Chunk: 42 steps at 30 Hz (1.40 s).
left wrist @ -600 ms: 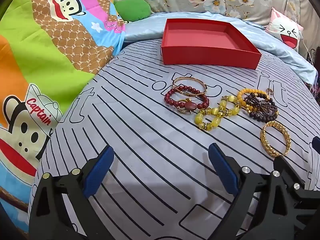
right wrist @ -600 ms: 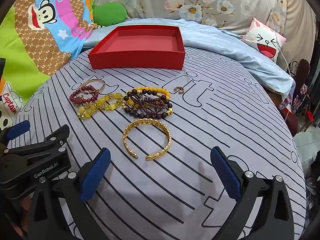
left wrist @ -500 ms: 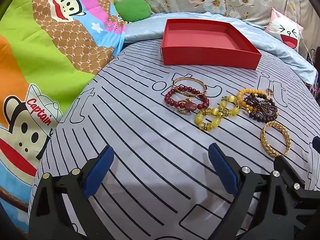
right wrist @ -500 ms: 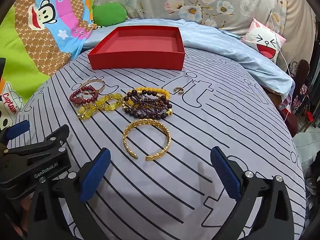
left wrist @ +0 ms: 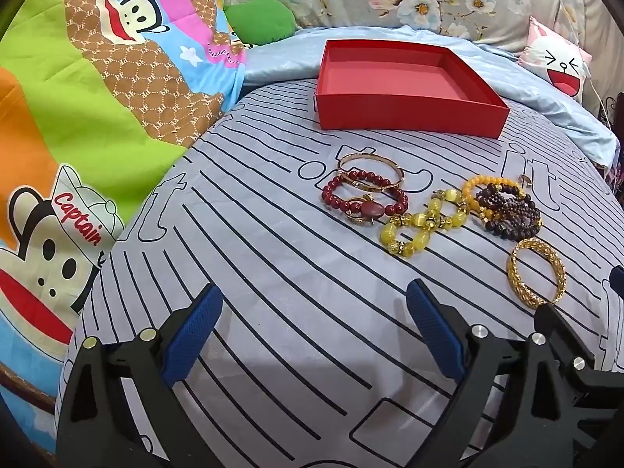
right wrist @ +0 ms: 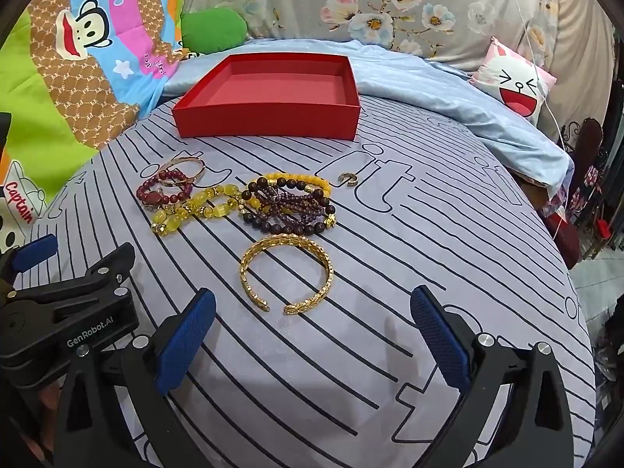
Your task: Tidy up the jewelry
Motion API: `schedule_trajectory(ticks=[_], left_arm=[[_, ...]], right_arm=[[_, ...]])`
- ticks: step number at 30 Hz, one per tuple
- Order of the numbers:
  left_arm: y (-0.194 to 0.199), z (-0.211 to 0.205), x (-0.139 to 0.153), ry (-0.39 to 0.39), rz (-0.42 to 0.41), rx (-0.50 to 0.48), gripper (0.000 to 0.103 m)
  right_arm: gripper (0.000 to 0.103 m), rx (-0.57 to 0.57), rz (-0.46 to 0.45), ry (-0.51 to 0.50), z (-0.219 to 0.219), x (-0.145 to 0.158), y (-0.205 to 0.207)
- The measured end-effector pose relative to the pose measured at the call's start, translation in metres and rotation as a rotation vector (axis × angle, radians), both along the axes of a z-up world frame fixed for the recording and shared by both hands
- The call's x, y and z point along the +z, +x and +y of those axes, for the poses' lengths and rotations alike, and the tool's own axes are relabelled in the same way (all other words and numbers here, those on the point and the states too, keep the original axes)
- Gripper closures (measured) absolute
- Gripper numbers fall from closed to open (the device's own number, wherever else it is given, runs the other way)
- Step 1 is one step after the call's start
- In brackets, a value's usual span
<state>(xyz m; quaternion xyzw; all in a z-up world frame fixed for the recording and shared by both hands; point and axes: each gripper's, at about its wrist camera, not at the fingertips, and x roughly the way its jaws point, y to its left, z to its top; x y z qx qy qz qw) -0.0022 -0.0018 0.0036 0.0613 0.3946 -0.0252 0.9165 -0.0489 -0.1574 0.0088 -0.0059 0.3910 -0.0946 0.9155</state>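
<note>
An empty red box stands at the far side of the striped bedspread. Before it lie a red bead bracelet, a thin gold bangle, a yellow bead bracelet, dark brown and orange bead bracelets, a gold cuff and a small ring. My left gripper is open and empty, near of the jewelry. My right gripper is open and empty, just near of the gold cuff.
A cartoon monkey blanket lies on the left. A green cushion, floral pillows and a white cat pillow sit behind the box. The bed edge drops off at the right. The left gripper shows in the right view.
</note>
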Motion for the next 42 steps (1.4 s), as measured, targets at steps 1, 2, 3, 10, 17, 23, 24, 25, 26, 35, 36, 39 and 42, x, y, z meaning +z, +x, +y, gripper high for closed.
schedule_trajectory(ticks=[1,2,3,10,17,23,24,25,26,35,36,39,42], left_arm=[[0.001,0.000,0.001,0.000,-0.003,0.000,0.012],[0.000,-0.001,0.001,0.001,-0.005,0.000,0.012],[-0.001,0.001,0.002,-0.002,-0.008,-0.001,0.012],[-0.001,0.000,0.002,-0.002,-0.011,-0.004,0.012],[-0.001,0.000,0.003,0.000,-0.017,-0.002,0.012],[-0.002,0.000,0.002,-0.004,-0.013,-0.005,0.012],[-0.002,0.001,0.002,-0.004,-0.013,-0.004,0.012],[-0.002,0.001,0.002,-0.004,-0.013,-0.005,0.012],[-0.001,0.001,0.002,-0.005,-0.011,-0.004,0.012],[-0.001,0.003,0.001,-0.010,-0.013,0.000,0.012],[-0.001,0.003,0.001,-0.010,-0.013,0.000,0.012],[-0.001,0.003,0.001,-0.009,-0.013,-0.001,0.012],[0.000,0.002,0.001,-0.009,-0.009,-0.004,0.012]], right_arm=[[0.007,-0.001,-0.002,-0.002,0.000,-0.001,-0.001],[0.007,-0.003,-0.004,-0.003,-0.001,-0.002,-0.001],[0.007,-0.004,-0.006,-0.003,0.000,0.004,-0.002],[0.007,-0.008,-0.012,-0.005,-0.001,0.008,-0.004],[0.007,-0.009,-0.014,-0.006,0.000,0.008,-0.002],[0.007,-0.008,-0.018,-0.008,0.000,0.007,-0.002],[0.007,-0.008,-0.018,-0.008,0.000,0.007,-0.003],[0.007,-0.007,-0.017,-0.008,-0.001,0.007,-0.002],[0.006,-0.007,-0.017,-0.008,0.000,0.007,-0.003],[0.007,-0.009,-0.021,-0.023,0.001,0.008,-0.004],[0.007,-0.009,-0.021,-0.024,0.002,0.007,-0.003],[0.007,-0.009,-0.022,-0.023,0.002,0.007,-0.003],[0.007,-0.009,-0.022,-0.023,0.002,0.007,-0.003]])
